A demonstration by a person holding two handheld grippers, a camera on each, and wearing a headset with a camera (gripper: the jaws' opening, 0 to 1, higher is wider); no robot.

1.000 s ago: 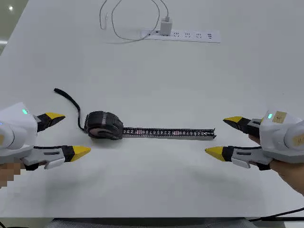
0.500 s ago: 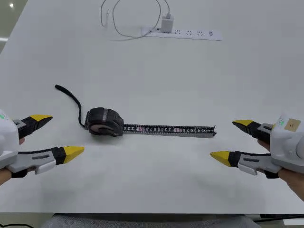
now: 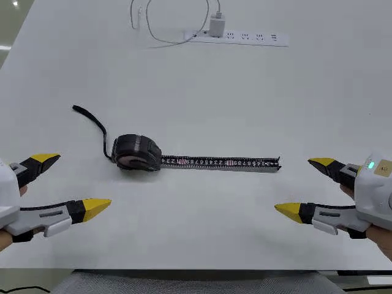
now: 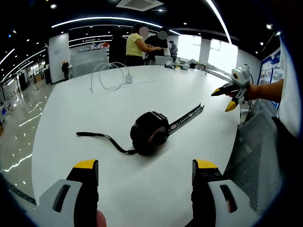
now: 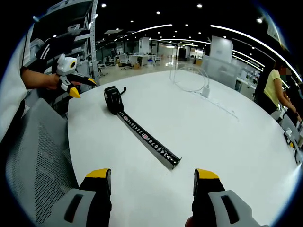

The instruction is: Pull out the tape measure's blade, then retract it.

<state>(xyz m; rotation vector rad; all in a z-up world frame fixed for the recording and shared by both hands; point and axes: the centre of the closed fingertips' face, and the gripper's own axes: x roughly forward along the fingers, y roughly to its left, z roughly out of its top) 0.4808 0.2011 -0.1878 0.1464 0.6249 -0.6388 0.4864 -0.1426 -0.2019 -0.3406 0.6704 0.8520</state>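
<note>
Both claws have drawn outward and back toward me since the earlier frame, while the tape measure (image 3: 136, 153) lies unmoved on the table (image 3: 196, 92). My left claw (image 3: 76, 182) and right claw (image 3: 301, 185) stand open and hold nothing. The case (image 4: 149, 132) sits ahead of the left claw. The blade (image 3: 220, 163) runs across my front to the right, its hook end (image 3: 278, 163) nearest the right claw. With the blade out, retraction probably remains, and the left claw is best placed for the case.
</note>
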